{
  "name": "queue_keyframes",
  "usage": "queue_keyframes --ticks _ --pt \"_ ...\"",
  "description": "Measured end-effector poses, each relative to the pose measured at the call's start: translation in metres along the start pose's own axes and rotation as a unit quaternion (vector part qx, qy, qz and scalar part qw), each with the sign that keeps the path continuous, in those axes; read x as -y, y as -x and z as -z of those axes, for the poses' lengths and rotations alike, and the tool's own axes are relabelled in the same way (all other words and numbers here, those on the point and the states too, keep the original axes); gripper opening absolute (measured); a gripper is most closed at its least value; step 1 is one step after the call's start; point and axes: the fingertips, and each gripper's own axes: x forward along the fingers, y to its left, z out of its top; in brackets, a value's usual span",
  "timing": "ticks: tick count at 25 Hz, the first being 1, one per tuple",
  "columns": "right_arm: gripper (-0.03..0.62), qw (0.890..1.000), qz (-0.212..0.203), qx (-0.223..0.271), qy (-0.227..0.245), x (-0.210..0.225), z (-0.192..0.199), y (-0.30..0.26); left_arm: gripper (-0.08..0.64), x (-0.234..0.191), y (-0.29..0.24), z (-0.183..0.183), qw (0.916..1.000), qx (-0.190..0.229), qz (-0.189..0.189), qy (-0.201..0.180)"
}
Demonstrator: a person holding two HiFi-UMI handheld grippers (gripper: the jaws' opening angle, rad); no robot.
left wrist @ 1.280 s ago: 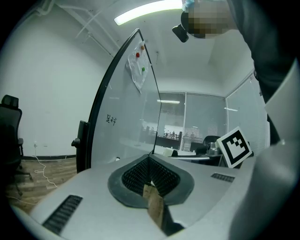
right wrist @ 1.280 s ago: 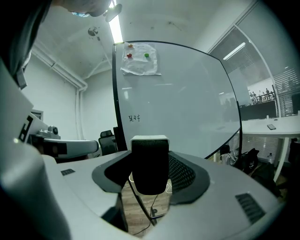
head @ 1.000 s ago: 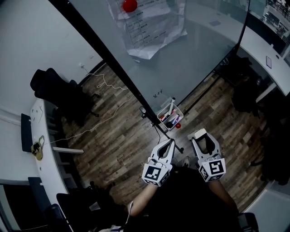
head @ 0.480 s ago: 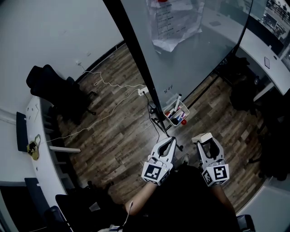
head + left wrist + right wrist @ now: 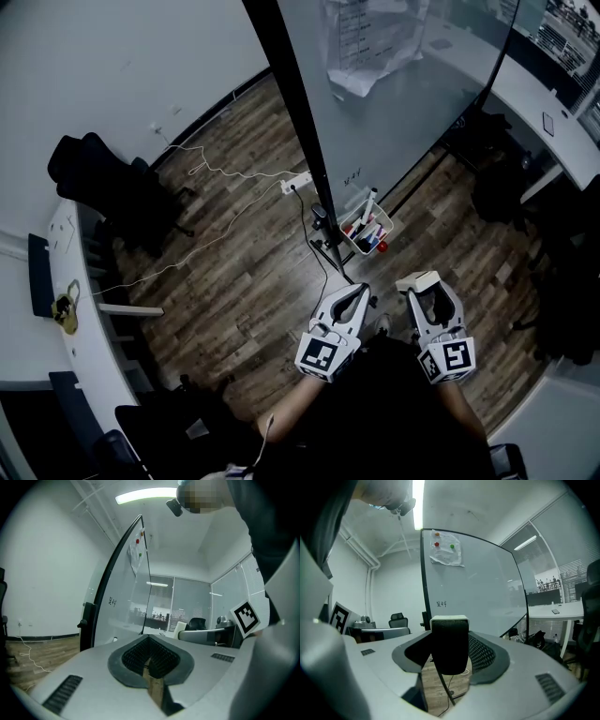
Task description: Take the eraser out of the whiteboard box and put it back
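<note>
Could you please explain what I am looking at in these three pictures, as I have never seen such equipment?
There is no robot here: a person stands holding a hand-held gripper in each hand. The head view comes from a camera on the person's head, looking down at the left gripper, the right gripper, the wooden floor and a whiteboard. A small box with markers sits by the whiteboard's lower edge. The other two pictures come from cameras riding on each gripper, looking along its fingers. The left gripper's fingers are closed together with nothing between them. The right gripper's fingers clamp the eraser, which is white-backed with dark felt.
</note>
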Motion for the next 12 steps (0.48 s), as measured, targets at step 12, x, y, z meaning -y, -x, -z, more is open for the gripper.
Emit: queue_keyframes --ticks 12 --pt "0.242 1.000 0.011 -0.003 -0.004 -0.0006 0.0022 0.0023 0.006 -0.0010 0.0015 -0.0040 1.0000 0.004 0.001 -0.008"
